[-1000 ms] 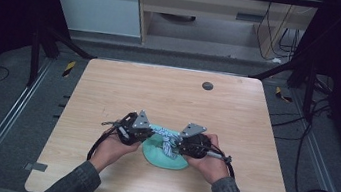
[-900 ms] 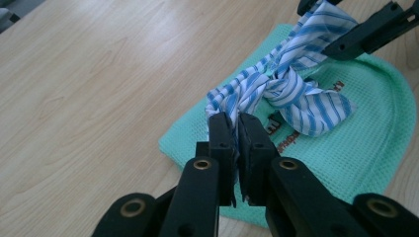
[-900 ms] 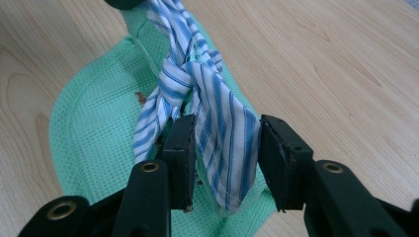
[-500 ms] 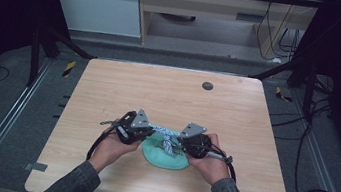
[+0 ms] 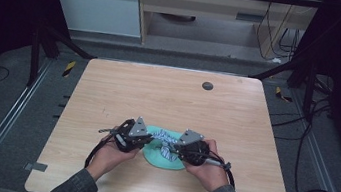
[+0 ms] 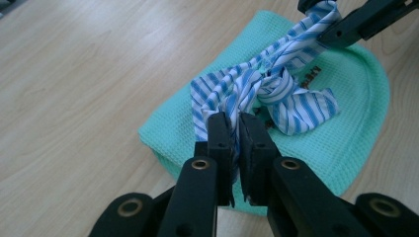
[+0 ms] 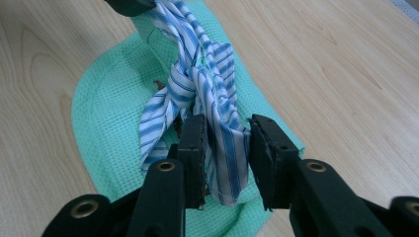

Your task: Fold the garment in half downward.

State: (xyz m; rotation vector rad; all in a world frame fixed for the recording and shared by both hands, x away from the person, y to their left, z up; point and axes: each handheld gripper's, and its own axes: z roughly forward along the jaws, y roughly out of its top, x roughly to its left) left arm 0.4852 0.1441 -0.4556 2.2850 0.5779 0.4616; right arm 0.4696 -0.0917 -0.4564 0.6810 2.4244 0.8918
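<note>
A mint-green waffle cloth (image 5: 159,160) lies near the table's front edge, with a blue-and-white striped strip (image 5: 161,137) knotted on top of it. My left gripper (image 5: 144,140) is shut on one end of the strip (image 6: 301,106), just in front of the knot, over the green cloth (image 6: 346,128). My right gripper (image 5: 173,149) faces it from the other side. Its jaws stand apart around the strip's other end (image 7: 183,84), which hangs loosely between them above the green cloth (image 7: 108,108).
The wooden table (image 5: 168,96) has a small dark round disc (image 5: 207,85) at the back right. Dark metal frame bars and cables lie on the floor around the table.
</note>
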